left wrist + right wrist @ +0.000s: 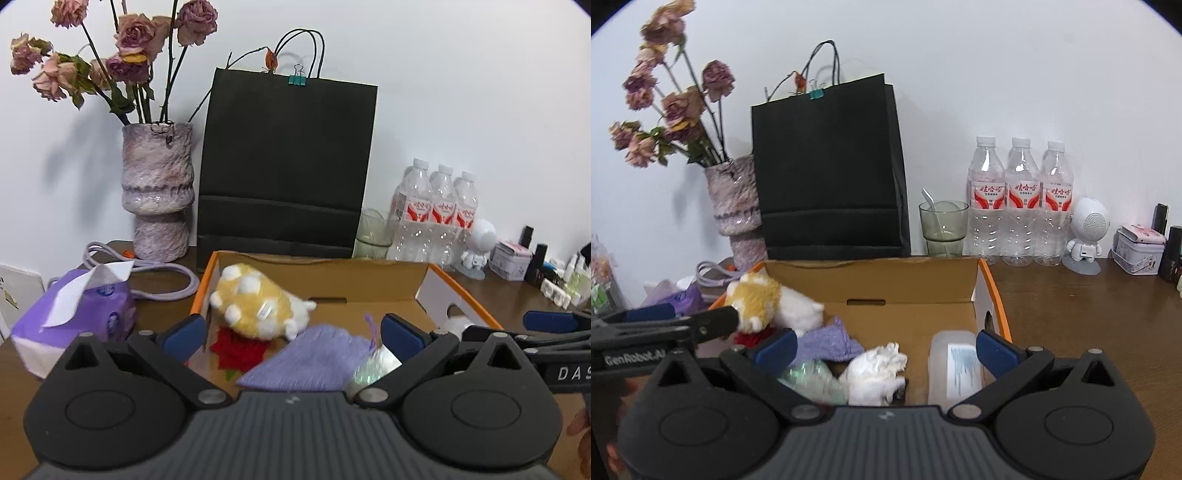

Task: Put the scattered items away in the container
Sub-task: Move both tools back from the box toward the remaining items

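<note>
Box holds plush toy, purple cloth, crumpled tissue; both hand-held grippers gape empty.

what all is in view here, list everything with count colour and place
cardboard box: 1, brown with orange rim, centre of table
plush toy: 1, yellow and white, box left
red item: 1, under plush
knit cloth: 1, lilac, box middle
crumpled tissue: 1, white, box front
plastic case: 1, clear, box right
paper bag: 1, black, behind box
vase: 1, mauve, dried roses, back left
tissue pack: 1, purple, left
water bottles: 3, clear, back right
glass: 1, greenish, beside bottles
left gripper: open, over box
right gripper: open, over box
</note>
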Demonstrator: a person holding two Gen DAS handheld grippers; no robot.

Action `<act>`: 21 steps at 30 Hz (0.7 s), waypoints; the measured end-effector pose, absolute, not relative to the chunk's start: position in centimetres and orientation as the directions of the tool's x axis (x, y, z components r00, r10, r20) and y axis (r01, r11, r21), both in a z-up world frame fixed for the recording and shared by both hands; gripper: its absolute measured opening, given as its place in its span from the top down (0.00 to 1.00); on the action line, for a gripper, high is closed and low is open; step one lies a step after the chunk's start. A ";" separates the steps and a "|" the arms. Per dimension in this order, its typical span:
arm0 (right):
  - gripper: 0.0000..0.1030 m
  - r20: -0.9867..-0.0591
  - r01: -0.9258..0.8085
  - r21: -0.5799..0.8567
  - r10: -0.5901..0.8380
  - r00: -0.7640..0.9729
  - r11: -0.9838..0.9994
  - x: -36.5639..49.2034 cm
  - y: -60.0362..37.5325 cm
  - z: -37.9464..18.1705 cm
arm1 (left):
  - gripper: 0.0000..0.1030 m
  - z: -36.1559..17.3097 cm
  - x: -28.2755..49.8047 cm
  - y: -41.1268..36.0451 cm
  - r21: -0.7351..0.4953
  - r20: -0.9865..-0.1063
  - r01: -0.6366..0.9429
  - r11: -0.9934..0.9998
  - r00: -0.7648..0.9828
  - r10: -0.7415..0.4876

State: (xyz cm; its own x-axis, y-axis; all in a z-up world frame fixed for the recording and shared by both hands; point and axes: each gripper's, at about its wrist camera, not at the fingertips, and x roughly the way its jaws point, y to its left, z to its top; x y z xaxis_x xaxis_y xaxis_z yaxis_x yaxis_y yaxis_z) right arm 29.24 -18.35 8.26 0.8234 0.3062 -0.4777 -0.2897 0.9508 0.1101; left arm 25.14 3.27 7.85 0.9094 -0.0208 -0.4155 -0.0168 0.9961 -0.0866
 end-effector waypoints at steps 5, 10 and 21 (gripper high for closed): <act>0.00 -0.497 -0.305 0.072 0.299 0.815 0.950 26.3 -19.1 7.5 | 0.00 6.7 21.9 3.4 -0.039 -0.447 0.027 0.999 0.893 -0.041; 0.00 -0.525 -0.317 0.012 0.275 0.805 0.948 23.2 -19.5 5.8 | 0.00 4.7 18.7 3.4 -0.017 -0.494 0.060 0.998 0.868 -0.061; 0.00 -0.608 -0.298 0.054 0.268 0.747 0.953 18.4 -20.8 1.6 | 0.00 1.6 15.0 1.8 -0.029 -0.570 0.169 0.985 0.807 -0.155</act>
State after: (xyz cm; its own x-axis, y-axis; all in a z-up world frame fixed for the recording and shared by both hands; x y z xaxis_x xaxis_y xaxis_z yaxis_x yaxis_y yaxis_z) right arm 18.38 -20.77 1.65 0.7474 0.2682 -0.6079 -0.2984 0.9529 0.0536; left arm 14.99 1.79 1.57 0.8068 -0.1555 -0.5700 0.1692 0.9851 -0.0292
